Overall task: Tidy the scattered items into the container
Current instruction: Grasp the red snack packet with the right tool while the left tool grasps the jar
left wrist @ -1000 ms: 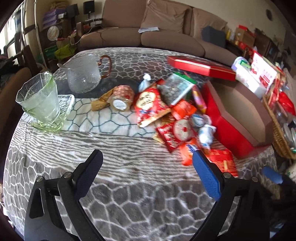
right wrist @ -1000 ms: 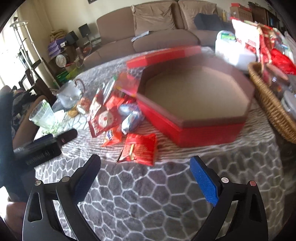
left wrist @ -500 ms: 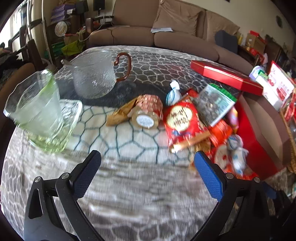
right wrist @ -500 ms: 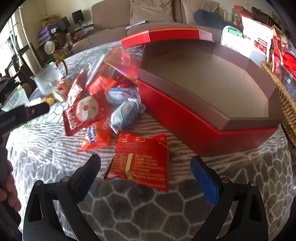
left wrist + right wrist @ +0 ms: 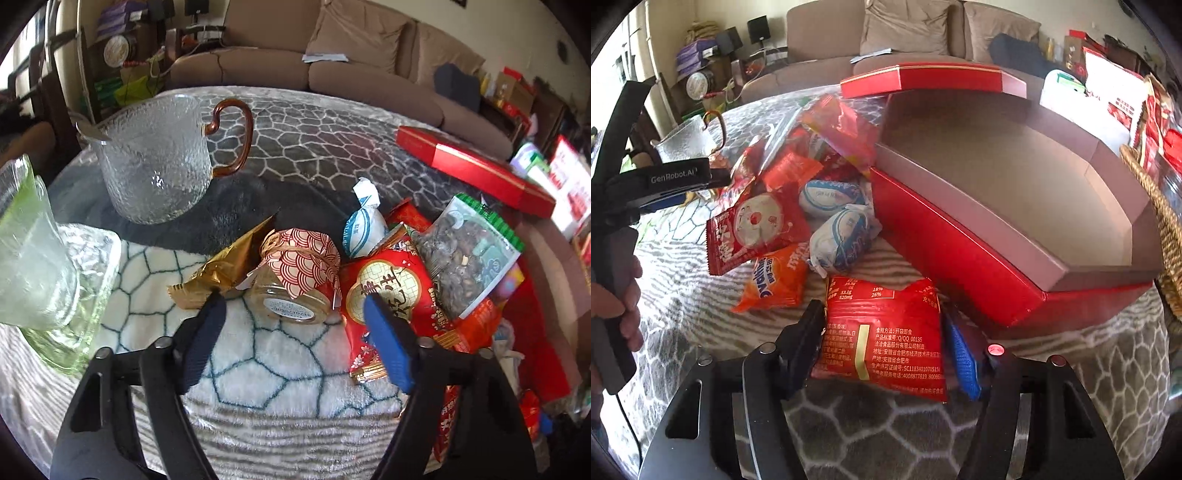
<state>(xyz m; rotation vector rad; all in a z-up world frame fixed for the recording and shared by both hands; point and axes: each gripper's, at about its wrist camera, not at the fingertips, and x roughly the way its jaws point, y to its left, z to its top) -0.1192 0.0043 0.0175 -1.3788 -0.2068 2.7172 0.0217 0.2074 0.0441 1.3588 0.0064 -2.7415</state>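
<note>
Landmark: the red octagonal box (image 5: 1015,236) sits open on the patterned table cover (image 5: 879,432), its brown inside bare as far as the right wrist view shows.
Box lid: the red lid (image 5: 934,79) lies behind the box, at its far edge.
Right gripper (image 5: 886,343): jaws drawn in on either side of a red snack packet (image 5: 882,332) lying just in front of the box's near wall; both pads seem to touch the packet's edges, though whether they truly pinch it I cannot tell.
Left gripper (image 5: 291,325): jaws apart, holding nothing, straddling a small glass jar (image 5: 295,280) with a red-and-white paper cap, which lies on its side well left of the box.
Gold wrapper (image 5: 221,269): just beside the jar, on the side away from the box.
Snack heap: against the box's left wall, a red packet with a round face print (image 5: 757,229), an orange packet (image 5: 775,284) and two white-and-blue wrapped sweets (image 5: 842,240).
Seed bag (image 5: 469,254): clear with a green top, resting on the heap between the jar and the box.
Glass pitcher (image 5: 155,162): upright, far left of the box, behind the jar.
Green glass (image 5: 33,251): at the table edge farthest from the box.
Wicker basket (image 5: 1160,221): touching or nearly touching the box's right side.
</note>
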